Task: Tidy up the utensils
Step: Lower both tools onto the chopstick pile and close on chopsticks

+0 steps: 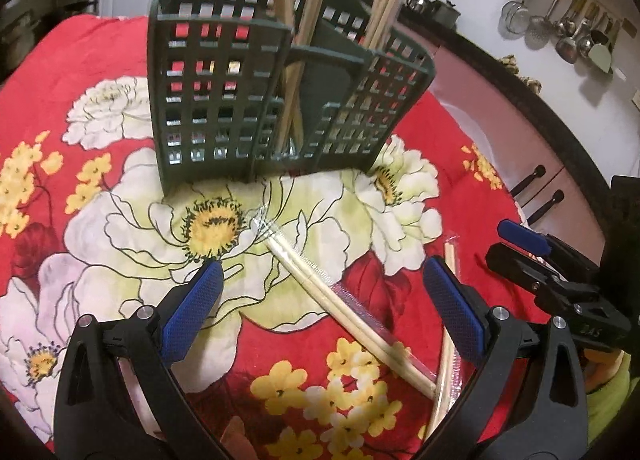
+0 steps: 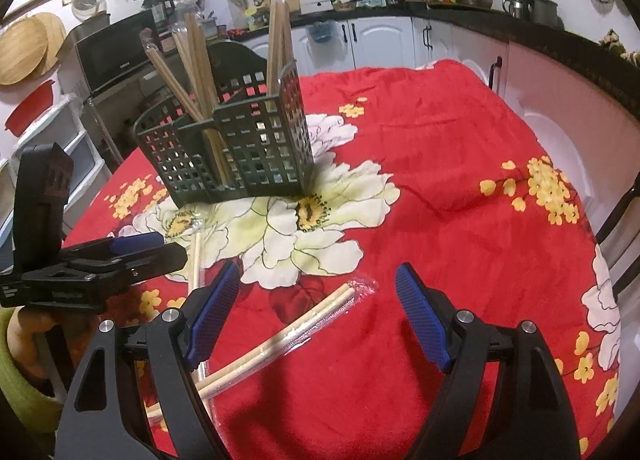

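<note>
Left gripper (image 1: 320, 300): jaws spread wide, nothing between the pads; poised over the near wrapped pair.
Right gripper (image 2: 318, 318): jaws likewise wide apart and empty, beside the second pair.
Wrapped chopsticks, pair A (image 1: 344, 308): lying diagonally on the floral tablecloth (image 1: 120, 188), in front of the holder and apart from it; its near end crosses pair B.
Wrapped chopsticks, pair B (image 2: 280, 336): flat on the cloth, clear sleeve end flared toward the right gripper.
Utensil holder (image 1: 224, 96): dark green lattice caddy, upright, already carrying several chopstick bundles (image 2: 192, 72) standing in its compartments.
Handling, judged: light, stiff wooden sticks; the plastic sleeve is probably slick and may slide on the pads.
Hold point, judged: mid-length, across both sticks, clear of the crossing; the soft cloth should let the pads sink under them.
Risk, judged: lifting one pair may drag the other.
</note>
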